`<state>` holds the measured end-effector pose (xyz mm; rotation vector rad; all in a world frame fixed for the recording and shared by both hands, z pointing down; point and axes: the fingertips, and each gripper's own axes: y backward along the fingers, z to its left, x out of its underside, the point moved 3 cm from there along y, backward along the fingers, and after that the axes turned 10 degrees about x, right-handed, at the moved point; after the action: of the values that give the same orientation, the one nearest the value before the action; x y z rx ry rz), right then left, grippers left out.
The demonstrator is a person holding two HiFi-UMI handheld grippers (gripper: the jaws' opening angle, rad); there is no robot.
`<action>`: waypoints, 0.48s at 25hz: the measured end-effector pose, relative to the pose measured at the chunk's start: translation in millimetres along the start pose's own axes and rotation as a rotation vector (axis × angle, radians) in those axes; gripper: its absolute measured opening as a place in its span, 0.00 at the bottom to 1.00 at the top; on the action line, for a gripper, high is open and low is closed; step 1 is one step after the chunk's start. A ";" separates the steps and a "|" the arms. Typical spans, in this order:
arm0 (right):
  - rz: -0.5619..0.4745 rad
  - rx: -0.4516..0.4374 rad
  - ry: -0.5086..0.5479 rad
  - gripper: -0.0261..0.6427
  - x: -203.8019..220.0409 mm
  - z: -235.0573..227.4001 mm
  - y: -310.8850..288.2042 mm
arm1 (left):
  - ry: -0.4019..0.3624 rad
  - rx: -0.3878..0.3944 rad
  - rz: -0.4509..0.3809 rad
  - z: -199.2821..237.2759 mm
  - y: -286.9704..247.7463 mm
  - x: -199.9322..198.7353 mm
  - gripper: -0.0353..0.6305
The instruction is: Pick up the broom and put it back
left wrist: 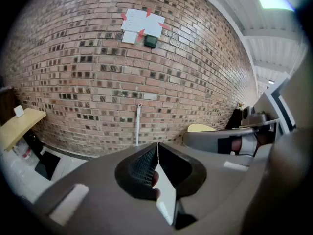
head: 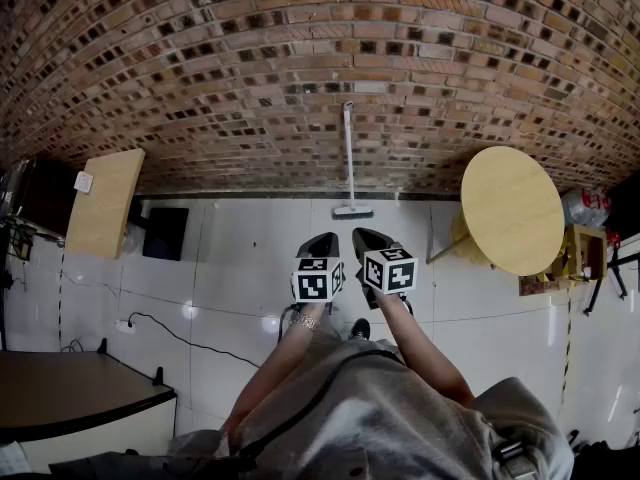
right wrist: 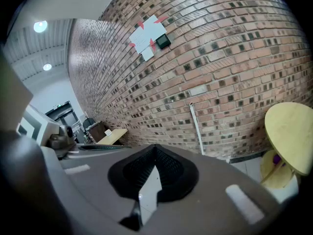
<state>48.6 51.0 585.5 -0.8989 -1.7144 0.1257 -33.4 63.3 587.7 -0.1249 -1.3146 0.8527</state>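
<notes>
My left claw (head: 322, 240) and right claw (head: 362, 236) were closed, empty. The broom (head: 349, 158) leaned on the brick wall (head: 200, 88), head at the far edge of the floor (head: 250, 258), well ahead; I judged nothing done yet.

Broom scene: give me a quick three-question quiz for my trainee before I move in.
1. True or false: the broom lies flat on the floor.
2. In the head view, the round wooden table stands on which side of the broom? A: left. B: right. C: directly in front.
3. Fill in: the left tongs and the right tongs are both ___ and hold nothing.

Key:
1. False: it stands upright, leaning against the brick wall.
2. B.
3. Shut.
</notes>
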 end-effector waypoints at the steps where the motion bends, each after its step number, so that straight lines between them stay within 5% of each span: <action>1: 0.005 0.003 -0.001 0.04 -1.2 -2.1 -7.1 | 0.001 -0.006 0.002 5.8 -5.1 -4.1 0.06; 12: 0.008 0.053 0.040 0.04 -79.2 -9.3 -129.3 | 0.020 0.046 -0.025 105.1 -86.0 -94.2 0.06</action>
<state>-2.1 -92.0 592.6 -0.8638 -1.6630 0.1566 -85.4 -93.6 589.7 -0.0801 -1.2749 0.8577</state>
